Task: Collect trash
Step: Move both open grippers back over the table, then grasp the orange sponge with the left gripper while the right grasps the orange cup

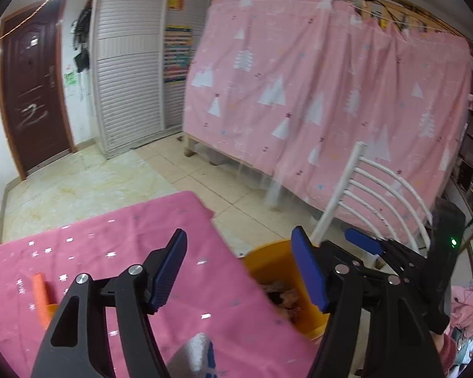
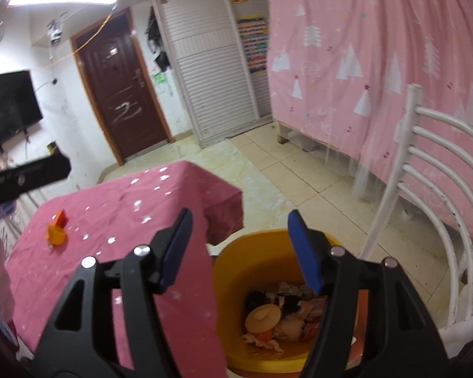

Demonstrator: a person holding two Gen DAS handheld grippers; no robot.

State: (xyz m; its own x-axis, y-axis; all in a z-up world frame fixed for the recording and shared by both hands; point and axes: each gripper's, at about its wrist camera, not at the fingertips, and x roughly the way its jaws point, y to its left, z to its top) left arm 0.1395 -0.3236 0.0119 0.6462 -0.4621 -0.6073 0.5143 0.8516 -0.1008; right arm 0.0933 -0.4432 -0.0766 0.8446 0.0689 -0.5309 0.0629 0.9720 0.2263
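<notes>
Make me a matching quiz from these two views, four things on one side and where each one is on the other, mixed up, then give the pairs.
1. yellow bin
2. orange scrap
3. white chair
4. dark brown door

A. on the pink tablecloth
B. in the far wall
C. on the floor beside the table, trash inside
D. in front of the pink curtain

Pairs: 1-C, 2-A, 3-D, 4-B

Yellow bin (image 2: pixel 233 271); pink star-speckled tablecloth (image 2: pixel 110 220); pink tree-patterned curtain (image 2: pixel 378 47).
</notes>
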